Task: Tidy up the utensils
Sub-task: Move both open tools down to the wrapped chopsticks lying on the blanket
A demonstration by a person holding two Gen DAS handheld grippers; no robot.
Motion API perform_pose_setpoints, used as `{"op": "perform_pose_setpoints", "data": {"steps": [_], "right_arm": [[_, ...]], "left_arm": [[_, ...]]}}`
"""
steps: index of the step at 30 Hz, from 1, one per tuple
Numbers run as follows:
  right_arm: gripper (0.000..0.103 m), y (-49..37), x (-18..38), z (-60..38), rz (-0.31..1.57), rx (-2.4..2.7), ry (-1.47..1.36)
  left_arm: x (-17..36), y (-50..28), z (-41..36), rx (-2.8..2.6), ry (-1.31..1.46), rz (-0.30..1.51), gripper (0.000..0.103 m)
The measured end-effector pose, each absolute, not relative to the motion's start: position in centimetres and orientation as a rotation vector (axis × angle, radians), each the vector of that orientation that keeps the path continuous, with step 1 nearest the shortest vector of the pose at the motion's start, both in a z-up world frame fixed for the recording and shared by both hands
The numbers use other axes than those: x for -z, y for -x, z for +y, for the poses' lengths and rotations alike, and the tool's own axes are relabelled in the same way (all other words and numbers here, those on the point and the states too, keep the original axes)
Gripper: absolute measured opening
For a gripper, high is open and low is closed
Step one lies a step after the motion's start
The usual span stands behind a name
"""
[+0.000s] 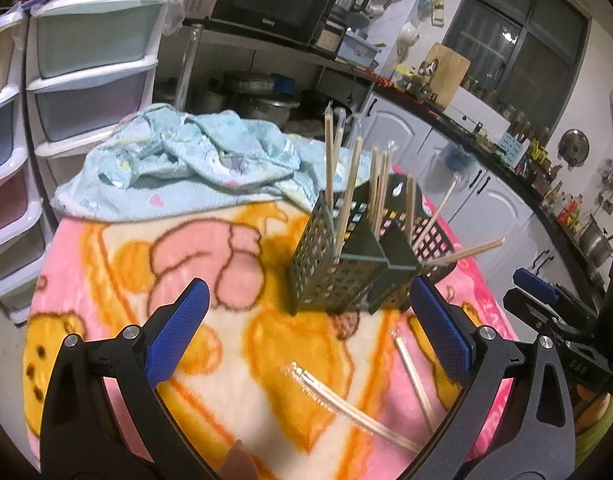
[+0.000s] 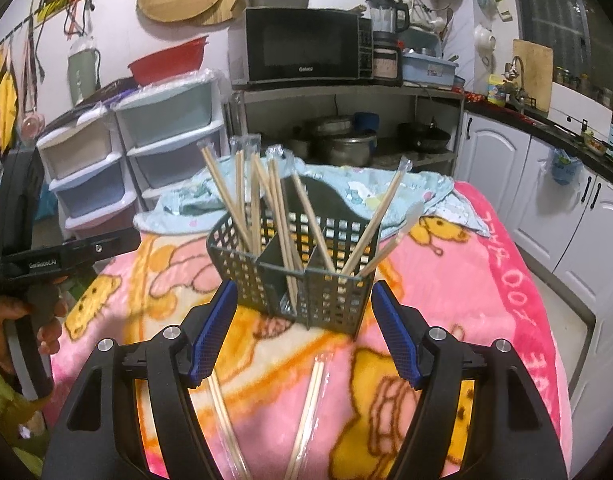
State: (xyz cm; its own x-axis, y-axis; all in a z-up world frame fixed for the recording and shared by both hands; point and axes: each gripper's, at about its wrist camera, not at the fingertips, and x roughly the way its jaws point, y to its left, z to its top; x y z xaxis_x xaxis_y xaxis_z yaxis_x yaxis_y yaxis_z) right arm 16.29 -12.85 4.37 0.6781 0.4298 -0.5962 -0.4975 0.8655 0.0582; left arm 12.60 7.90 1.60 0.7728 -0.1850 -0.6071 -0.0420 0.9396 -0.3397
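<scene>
We see the dark green perforated utensil basket standing upright on a pink cartoon-print blanket, and we take it as our landmark. It is split into compartments by inner dividers, and several wrapped wooden chopsticks stand in them, leaning outward at different angles. Behind the basket lies a crumpled light blue cloth.

In front of the basket, two more wrapped chopstick pairs lie flat on the blanket. From the right wrist view, one pair lies just in front of the basket's near wall, and another pair lies to its left, partly hidden under a blue pad.

Our right gripper has its jaws spread wide and nothing between them; its blue pads frame the basket's near corners without touching it. Our left gripper is likewise spread wide and empty, sitting in front of the basket and to its left, above the loose chopsticks.

A black microwave sits on a shelf well behind the basket, with pastel plastic drawers to the left.
</scene>
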Motion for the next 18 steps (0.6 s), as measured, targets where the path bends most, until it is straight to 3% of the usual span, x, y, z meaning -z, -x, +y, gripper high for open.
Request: {"op": "perform_pose_setpoints", "data": {"steps": [18], "right_arm": [[0.067, -16.6, 1.4, -12.0, 0.81, -0.54, 0.156]], "left_arm": [[2.5, -12.7, 6.6, 0.108, 0.345, 0.822, 0.092]]}}
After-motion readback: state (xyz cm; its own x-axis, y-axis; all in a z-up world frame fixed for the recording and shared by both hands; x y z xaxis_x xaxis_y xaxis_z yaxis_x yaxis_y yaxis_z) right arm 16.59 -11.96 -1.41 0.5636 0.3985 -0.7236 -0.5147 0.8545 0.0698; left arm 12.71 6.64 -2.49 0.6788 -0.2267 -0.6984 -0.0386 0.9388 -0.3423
